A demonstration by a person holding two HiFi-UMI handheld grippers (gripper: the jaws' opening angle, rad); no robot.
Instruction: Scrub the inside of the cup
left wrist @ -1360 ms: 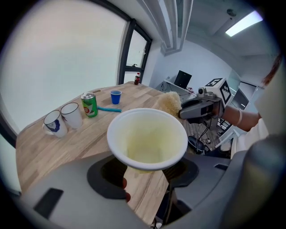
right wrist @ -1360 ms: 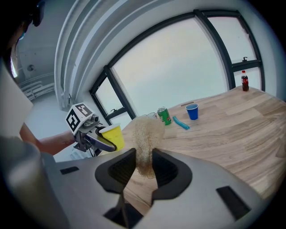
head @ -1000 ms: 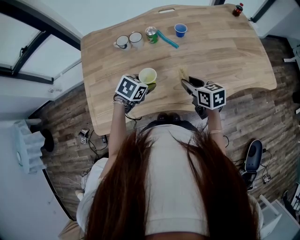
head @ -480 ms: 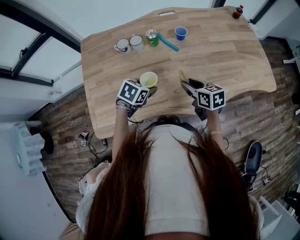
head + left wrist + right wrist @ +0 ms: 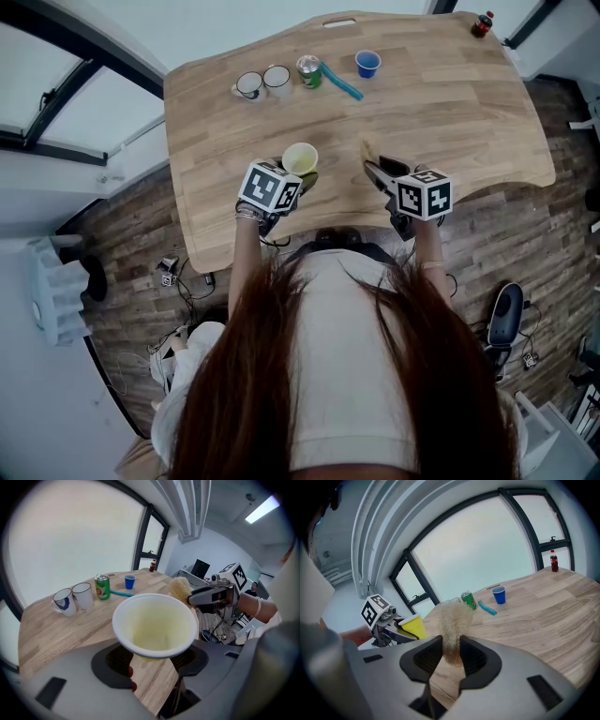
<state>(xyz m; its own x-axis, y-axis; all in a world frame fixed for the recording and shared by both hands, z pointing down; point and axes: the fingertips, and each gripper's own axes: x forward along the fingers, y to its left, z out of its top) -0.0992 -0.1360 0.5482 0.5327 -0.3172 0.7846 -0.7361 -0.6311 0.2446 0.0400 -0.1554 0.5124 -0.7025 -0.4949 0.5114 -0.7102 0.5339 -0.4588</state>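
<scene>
My left gripper (image 5: pixel 294 176) is shut on a yellow cup (image 5: pixel 299 157) with a pale inside and holds it above the wooden table (image 5: pixel 450 103) near its front edge. In the left gripper view the cup (image 5: pixel 154 625) sits between the jaws of the left gripper (image 5: pixel 154 657), its mouth facing the camera. My right gripper (image 5: pixel 377 169) is shut on a tan sponge (image 5: pixel 365 148), which sticks up between the jaws of the right gripper (image 5: pixel 451 652) in its own view as the sponge (image 5: pixel 452 623). Sponge and cup are apart, a short gap between them.
At the table's far side stand two white mugs (image 5: pixel 262 82), a green can (image 5: pixel 307 70), a teal stick-like tool (image 5: pixel 339 82) and a small blue cup (image 5: pixel 367 63). A dark bottle (image 5: pixel 482 22) stands at the far right corner.
The left gripper with the cup has shifted slightly right and towards me. The right gripper with the sponge has hardly moved.
</scene>
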